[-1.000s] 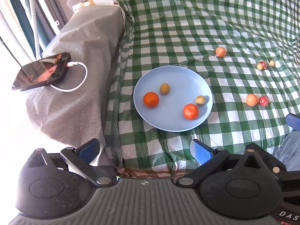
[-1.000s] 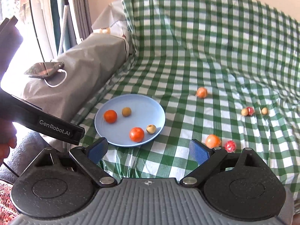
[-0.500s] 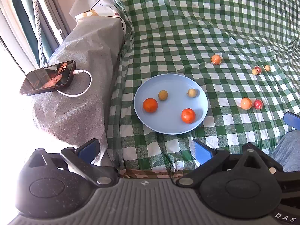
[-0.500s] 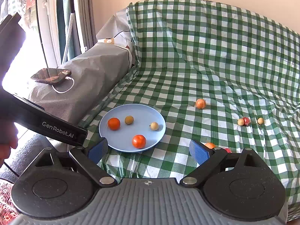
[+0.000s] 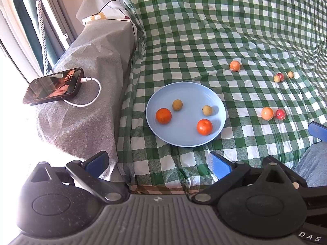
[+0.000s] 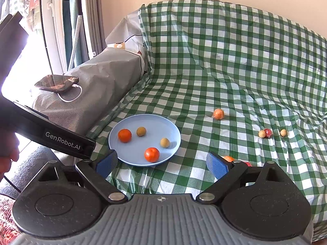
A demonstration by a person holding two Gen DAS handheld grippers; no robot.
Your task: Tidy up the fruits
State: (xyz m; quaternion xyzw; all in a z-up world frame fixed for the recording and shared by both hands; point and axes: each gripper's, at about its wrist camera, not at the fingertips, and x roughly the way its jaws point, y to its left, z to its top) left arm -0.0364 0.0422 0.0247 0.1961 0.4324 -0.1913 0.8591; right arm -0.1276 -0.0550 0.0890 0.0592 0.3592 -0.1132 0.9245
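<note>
A light blue plate (image 5: 185, 90) lies on the green checked cloth and holds two oranges (image 5: 163, 116) (image 5: 204, 126) and two small tan fruits (image 5: 177, 104) (image 5: 207, 110). Loose fruits lie to its right: an orange one (image 5: 234, 65), a peach-coloured one (image 5: 267, 113) beside a red one (image 5: 280, 114), and further back a red one between two tan ones (image 5: 280, 76). My left gripper (image 5: 157, 163) hangs open and empty before the plate's near edge. My right gripper (image 6: 161, 163) is open and empty too, and its right finger hides part of the peach-coloured fruit (image 6: 228, 158).
A phone (image 5: 53, 85) with a white charging cable rests on the grey covered armrest (image 5: 98, 57) left of the plate. The left gripper's black body (image 6: 61, 140) crosses the right wrist view, with a hand (image 6: 8, 155) on it. A leg in jeans (image 5: 312, 163) is at the lower right.
One small tan fruit has rolled across the plate, away from the nearer orange. Both grippers stay open and hardly move; the right wrist view now shows more of the back wall.
</note>
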